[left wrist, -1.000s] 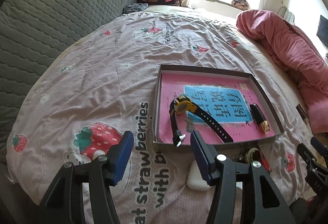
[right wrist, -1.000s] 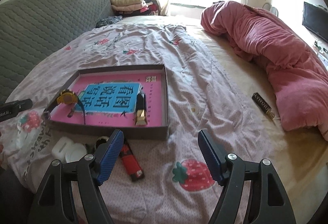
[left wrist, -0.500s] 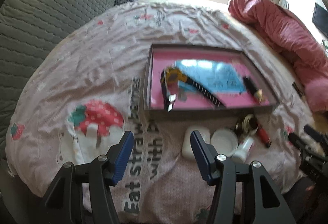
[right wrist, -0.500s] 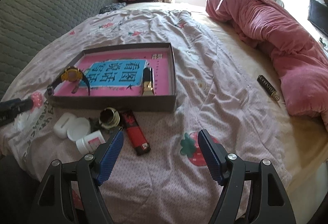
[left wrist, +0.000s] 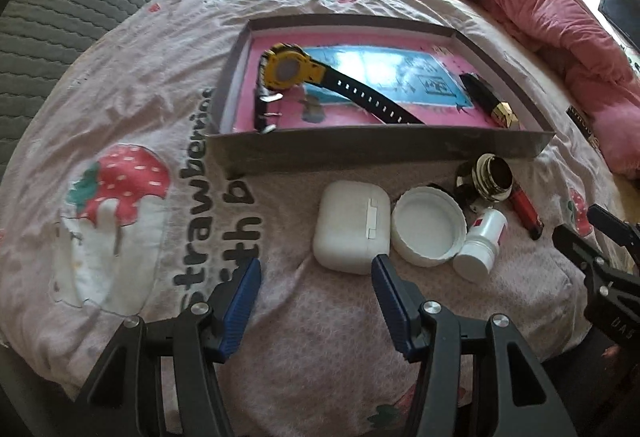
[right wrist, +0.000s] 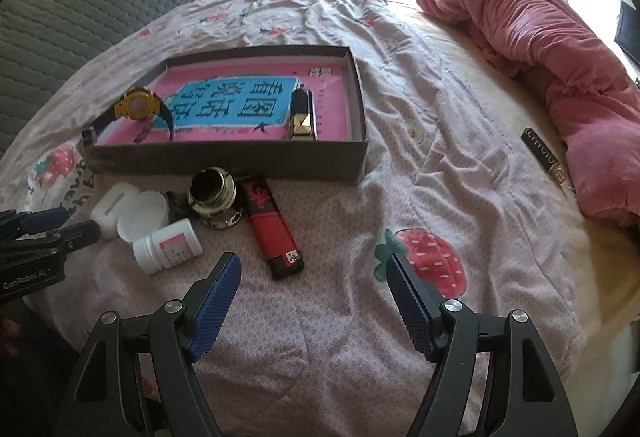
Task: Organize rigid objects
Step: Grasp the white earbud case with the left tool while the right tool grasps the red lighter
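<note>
both grippers empty, fingers spread apart, nothing between them. left gripper [left wrist: 316,283] hangs over the bed [left wrist: 120,85], with the white hinged case [left wrist: 351,227] just past its right finger at 1 o'clock. right gripper [right wrist: 316,279] hangs near the red lighter [right wrist: 272,225], which lies at 11 o'clock from its fingertip gap. step looks like the approach for the next pick: the shallow grey cardboard box [right wrist: 224,159] with pink printed liner already holds the yellow-faced watch [left wrist: 292,67] with its ribbed black strap and a black-and-gold lipstick [right wrist: 302,115]. loose items cluster just below the box's near wall: case, round white ribbed lid [left wrist: 430,231], small white pill bottle [right wrist: 168,245] on its side, glossy dark jar [right wrist: 212,197], lighter. another slim black stick [right wrist: 544,155] sits well apart at 2 o'clock by the pink blanket [right wrist: 560,73]. next move probably: left shifts toward 1 o'clock to straddle the case across its short side; smooth rounded plastic, may slip. quilt is soft and wrinkled, so things will sink when pressed.
</note>
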`<state>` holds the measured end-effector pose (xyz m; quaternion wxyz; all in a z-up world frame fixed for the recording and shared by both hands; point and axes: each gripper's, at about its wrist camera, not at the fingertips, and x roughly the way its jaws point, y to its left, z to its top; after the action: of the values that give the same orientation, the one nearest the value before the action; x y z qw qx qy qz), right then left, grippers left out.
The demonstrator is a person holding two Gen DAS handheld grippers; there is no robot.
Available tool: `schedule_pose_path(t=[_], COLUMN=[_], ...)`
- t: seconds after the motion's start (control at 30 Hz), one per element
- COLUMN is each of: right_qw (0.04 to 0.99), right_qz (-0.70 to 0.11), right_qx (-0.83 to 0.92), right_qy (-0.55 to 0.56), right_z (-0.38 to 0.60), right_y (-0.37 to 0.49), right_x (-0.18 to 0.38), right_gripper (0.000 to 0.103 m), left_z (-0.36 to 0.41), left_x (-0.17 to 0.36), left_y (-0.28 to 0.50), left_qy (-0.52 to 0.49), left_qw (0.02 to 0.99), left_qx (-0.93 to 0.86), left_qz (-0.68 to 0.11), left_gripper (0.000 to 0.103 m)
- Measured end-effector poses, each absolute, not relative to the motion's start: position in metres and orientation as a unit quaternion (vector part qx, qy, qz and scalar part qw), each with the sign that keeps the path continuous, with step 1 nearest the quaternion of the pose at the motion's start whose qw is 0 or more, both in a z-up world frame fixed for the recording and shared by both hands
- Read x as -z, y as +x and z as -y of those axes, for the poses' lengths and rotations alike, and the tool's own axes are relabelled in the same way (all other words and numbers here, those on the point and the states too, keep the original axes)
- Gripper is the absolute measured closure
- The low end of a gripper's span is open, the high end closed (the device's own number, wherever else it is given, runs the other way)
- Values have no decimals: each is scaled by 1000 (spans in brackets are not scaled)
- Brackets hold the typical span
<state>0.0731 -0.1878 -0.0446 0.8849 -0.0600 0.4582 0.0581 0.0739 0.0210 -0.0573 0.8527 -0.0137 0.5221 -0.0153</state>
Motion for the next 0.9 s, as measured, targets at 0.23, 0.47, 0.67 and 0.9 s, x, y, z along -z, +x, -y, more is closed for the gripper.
schedule_pose_path(t=[0.23, 0.47, 0.67, 0.9], right_qw=[879, 877, 874, 878], right_qz=[-467, -471, -473, -462], right_qx=[-65, -71, -74, -79], right_qy=[-68, -70, -84, -101], right_z=[180, 178, 173, 166], right_y=[84, 97, 108, 121], right_x=[59, 69, 78, 82], right_gripper=[27, 27, 27, 27], left_z=[-19, -15, -15, -16], left_x=[66, 71, 77, 81], left_y=[88, 103, 117, 126], left_qy=[-27, -37, -56, -64], left_qw=[851, 851, 849, 852], left_qx=[30, 29, 4, -3], left_qz=[-523, -522, -525, -520], left_gripper=[46, 46, 46, 46])
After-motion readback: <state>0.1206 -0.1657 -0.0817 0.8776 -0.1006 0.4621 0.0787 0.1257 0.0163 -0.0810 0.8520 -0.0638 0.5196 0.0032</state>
